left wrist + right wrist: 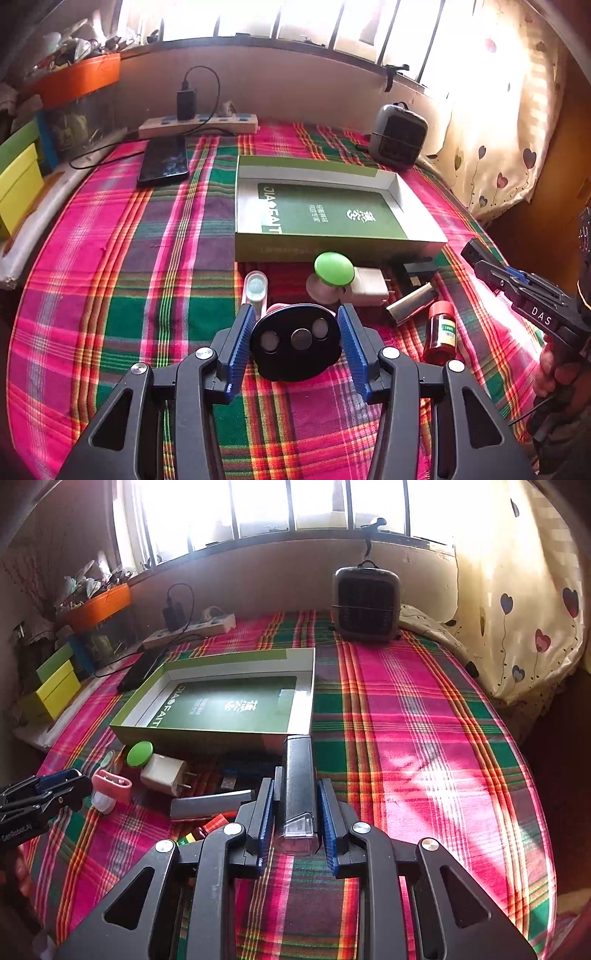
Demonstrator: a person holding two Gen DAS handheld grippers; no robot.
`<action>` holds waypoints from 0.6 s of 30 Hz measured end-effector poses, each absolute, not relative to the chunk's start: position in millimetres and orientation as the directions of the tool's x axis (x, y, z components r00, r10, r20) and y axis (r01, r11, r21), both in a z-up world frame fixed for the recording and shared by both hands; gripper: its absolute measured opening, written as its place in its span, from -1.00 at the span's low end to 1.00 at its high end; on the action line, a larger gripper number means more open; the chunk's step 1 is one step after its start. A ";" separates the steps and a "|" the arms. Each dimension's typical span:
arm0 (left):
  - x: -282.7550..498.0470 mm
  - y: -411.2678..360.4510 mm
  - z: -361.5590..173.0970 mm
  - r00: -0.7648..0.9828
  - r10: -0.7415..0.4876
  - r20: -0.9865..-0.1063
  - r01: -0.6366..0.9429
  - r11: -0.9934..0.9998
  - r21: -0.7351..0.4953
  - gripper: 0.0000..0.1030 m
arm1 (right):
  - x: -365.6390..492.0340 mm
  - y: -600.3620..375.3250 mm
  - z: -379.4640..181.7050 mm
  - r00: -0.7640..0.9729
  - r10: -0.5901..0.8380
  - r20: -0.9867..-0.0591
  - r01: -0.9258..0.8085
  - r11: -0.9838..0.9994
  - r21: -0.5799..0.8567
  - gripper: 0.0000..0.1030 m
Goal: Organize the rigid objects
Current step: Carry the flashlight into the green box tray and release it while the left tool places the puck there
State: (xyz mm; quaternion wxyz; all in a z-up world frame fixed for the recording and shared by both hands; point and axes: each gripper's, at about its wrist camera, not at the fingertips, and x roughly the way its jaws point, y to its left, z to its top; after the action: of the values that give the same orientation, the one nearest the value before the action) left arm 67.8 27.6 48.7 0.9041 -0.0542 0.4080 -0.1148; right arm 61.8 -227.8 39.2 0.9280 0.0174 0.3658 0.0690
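Both tools loaded, near side of the green box [325, 210].
Your left tool [297, 334] pinches the black oval disc [295, 341]; your right tool [295, 818] clamps the black rectangular device [297, 786], the box just ahead of both.

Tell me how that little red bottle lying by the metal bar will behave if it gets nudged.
The red bottle lies on its side and looks round, so it will probably roll. It seems small and light, likely sliding easily on the cloth. The metal bar beside it might stop it.
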 end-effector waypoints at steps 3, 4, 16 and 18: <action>79.8 27.8 55.9 0.647 -0.247 -0.721 0.164 0.969 -0.185 -0.12 | 67.4 -228.3 48.1 0.731 0.146 -0.667 -0.126 0.989 0.079 -0.53; 84.3 27.9 58.4 0.648 -0.253 -0.718 0.169 0.968 -0.188 -0.11 | 69.8 -228.3 51.1 0.733 0.148 -0.664 -0.128 0.989 0.079 -0.53; 148.6 29.0 73.1 0.658 -0.248 -0.711 0.174 0.969 -0.177 -0.12 | 114.1 -218.7 67.1 0.720 0.208 -0.662 -0.164 0.978 0.129 -0.53; 159.5 27.3 73.1 0.652 -0.260 -0.713 0.182 0.966 -0.186 -0.12 | 123.3 -216.0 67.2 0.719 0.213 -0.662 -0.171 0.977 0.129 -0.53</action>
State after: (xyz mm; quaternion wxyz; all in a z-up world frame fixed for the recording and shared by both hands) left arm 159.5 27.3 73.1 0.9074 -0.0490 0.3993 -0.1218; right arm 123.3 -216.0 67.2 0.9265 0.0293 0.3605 0.1036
